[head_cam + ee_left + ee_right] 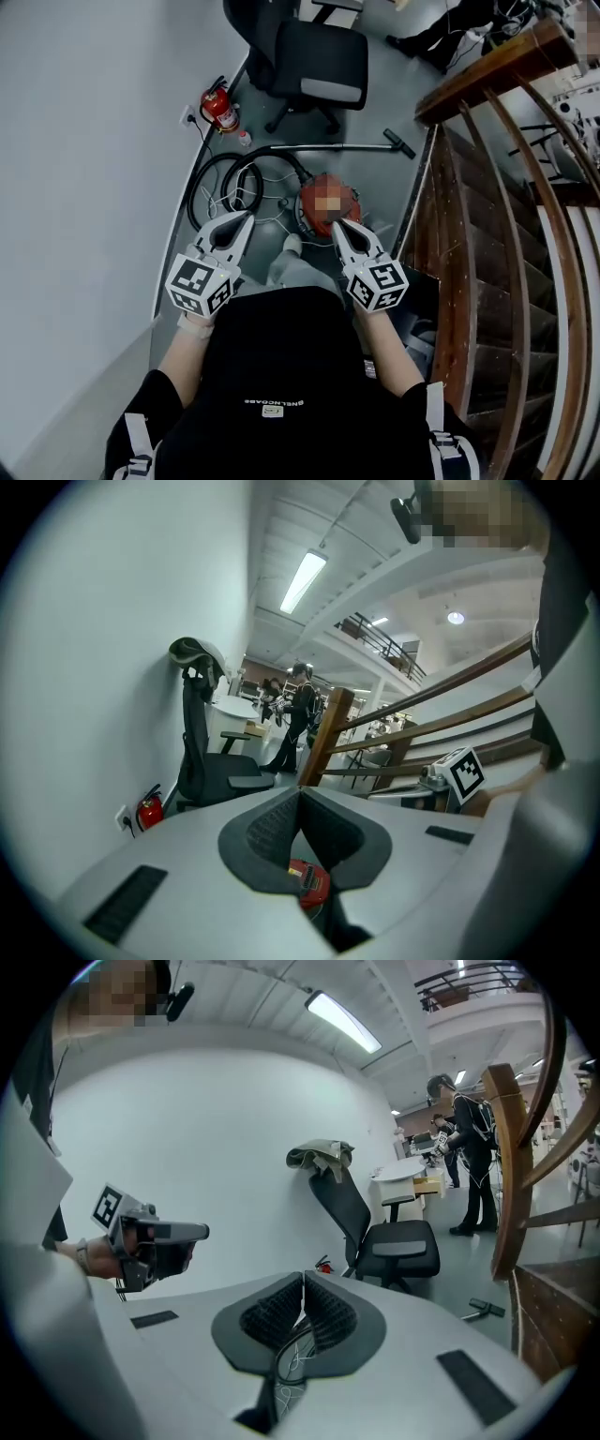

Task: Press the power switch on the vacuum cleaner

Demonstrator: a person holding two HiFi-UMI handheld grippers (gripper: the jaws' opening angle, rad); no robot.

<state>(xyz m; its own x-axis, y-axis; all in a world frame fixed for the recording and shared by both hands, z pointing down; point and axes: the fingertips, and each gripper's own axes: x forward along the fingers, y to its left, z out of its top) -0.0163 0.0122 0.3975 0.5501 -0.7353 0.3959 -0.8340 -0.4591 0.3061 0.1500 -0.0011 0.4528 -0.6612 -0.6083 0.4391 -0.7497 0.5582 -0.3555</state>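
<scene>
Down below and slightly ahead, the vacuum (307, 204) is sitting well under both grippers, its hose (211, 178) looping off to the left. You're holding the left gripper (247, 217) and right gripper (337, 225) with jaws pinched together on nothing. The right one's hovering nearer, so I'd be reaching down-forward with it.
</scene>
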